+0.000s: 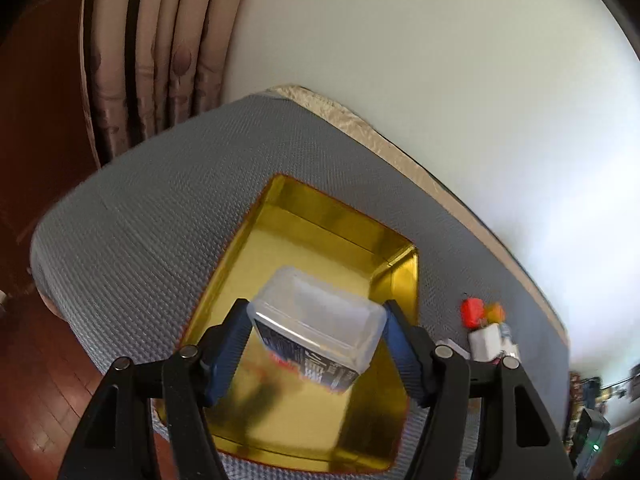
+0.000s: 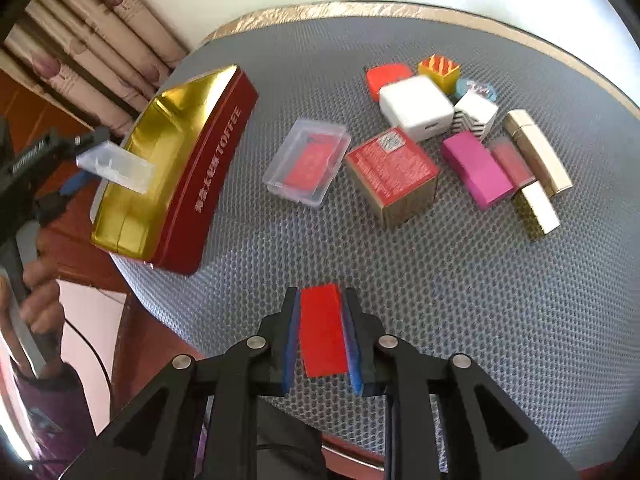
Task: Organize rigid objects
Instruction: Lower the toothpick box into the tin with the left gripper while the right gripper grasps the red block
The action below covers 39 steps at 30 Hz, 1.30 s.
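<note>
Tilting over the tin [image 1: 320,216], a clear case [image 1: 316,316] lies crosswise in left jaws; right jaws pinch a red block [image 2: 322,330] lengthwise.

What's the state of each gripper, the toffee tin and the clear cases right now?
Left gripper: shut on clear plastic case, held above the tin.
Right gripper: shut on flat red block, above the grey mat.
Red toffee tin with gold interior: lid off, nothing lying inside.
Second clear plastic case: closed, lying flat on mat, red contents.
</note>
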Each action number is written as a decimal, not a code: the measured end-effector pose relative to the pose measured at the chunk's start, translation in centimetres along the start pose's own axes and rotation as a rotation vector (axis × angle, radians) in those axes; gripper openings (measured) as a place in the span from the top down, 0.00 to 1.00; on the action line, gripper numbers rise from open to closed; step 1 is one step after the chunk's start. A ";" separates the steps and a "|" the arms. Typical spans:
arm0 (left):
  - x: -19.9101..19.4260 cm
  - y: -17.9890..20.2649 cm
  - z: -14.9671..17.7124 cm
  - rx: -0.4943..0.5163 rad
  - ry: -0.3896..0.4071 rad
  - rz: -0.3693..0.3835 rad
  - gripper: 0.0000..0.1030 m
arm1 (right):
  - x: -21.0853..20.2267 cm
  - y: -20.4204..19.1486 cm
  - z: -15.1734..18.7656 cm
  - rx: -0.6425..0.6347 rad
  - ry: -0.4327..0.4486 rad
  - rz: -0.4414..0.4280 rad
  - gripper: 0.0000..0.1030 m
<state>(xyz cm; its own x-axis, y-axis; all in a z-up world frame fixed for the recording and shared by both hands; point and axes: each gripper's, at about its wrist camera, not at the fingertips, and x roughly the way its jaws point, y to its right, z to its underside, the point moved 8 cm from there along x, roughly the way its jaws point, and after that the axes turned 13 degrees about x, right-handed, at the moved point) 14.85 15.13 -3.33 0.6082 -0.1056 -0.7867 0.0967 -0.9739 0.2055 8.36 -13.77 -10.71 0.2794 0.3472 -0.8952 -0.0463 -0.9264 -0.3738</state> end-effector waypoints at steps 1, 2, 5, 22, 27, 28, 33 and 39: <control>0.1 0.0 0.0 0.001 -0.005 -0.005 0.34 | 0.4 -0.2 0.0 -0.007 -0.004 0.007 0.69; 0.1 -0.1 0.2 -0.004 -0.005 -0.002 0.34 | 0.8 -0.4 0.3 -0.027 -0.007 0.023 0.57; -0.4 -0.4 0.2 -0.006 0.018 -0.022 0.33 | 1.8 -0.9 0.8 -0.095 0.007 0.095 0.43; -7.2 -2.3 1.5 -0.154 0.108 0.034 0.33 | 1.9 -0.9 -0.4 -0.088 -0.035 0.032 0.72; -6.0 -2.6 4.2 -0.119 -0.002 0.067 0.33 | -1.2 -4.1 -2.4 -0.102 -0.010 -0.062 0.72; -6.2 -2.8 4.9 -0.128 -0.007 0.058 0.33 | -1.9 -5.3 -2.8 -0.112 -0.004 -0.083 0.72; -8.3 -4.9 8.6 -0.176 0.050 -0.045 0.33 | -3.2 -11.9 -3.8 -0.173 -0.018 -0.190 0.72; -10.4 -8.4 11.9 -0.272 0.137 -0.128 0.33 | -2.8 -18.4 -5.7 -0.301 0.020 -0.194 0.72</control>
<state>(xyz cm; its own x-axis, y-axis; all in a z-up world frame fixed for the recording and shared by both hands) -1.64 22.03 -3.80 0.6761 0.0604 -0.7344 0.3750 -0.8861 0.2723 13.89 1.49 0.11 0.2743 0.5210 -0.8083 0.2933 -0.8458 -0.4457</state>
